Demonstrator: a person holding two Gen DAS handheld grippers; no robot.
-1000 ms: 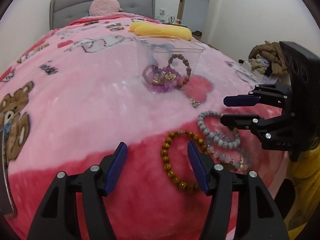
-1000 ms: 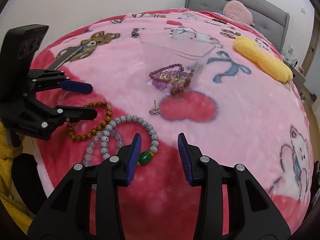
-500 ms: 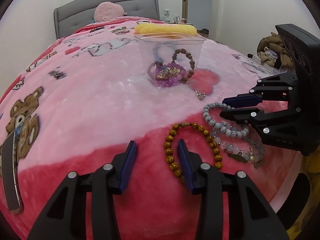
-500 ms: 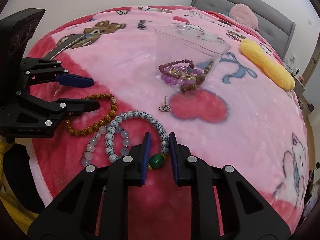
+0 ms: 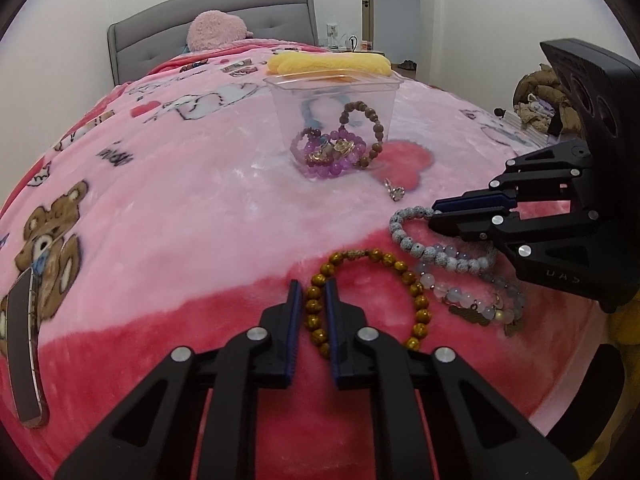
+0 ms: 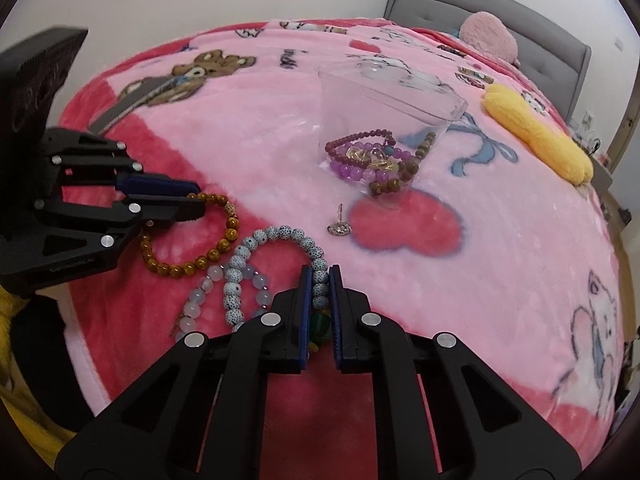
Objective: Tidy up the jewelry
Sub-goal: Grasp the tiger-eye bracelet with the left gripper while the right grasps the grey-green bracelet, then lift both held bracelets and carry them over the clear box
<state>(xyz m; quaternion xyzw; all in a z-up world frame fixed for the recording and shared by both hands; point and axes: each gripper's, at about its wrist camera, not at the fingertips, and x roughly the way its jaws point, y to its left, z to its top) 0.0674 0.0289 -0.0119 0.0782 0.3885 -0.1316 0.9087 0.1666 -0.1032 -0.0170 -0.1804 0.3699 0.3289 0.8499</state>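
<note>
Your left tongs [image 5: 310, 308] are clamping the brown bracelet [image 5: 416, 284] and your right tongs [image 6: 319, 292] are clamping the speckled bracelet [image 6: 280, 236], both lying near the foot edge of the bed [image 5: 180, 200]. The clear box [image 5: 332, 120] is sitting straight ahead up the bed, slightly nearer your right tongs.

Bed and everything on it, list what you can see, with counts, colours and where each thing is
Blanket: one, pink, covering bed.
Clear container: one, mid-bed, holding purple and brown bracelets.
Amber bracelet: one, near edge.
Speckled bracelet: one, white, beside amber.
Pale bracelet: one, translucent, under speckled.
Earring: one, silver, before container.
Yellow pillow: one, beyond container.
Pink plush: one, by headboard.
Left gripper: clamps amber bracelet.
Right gripper: clamps speckled bracelet.
</note>
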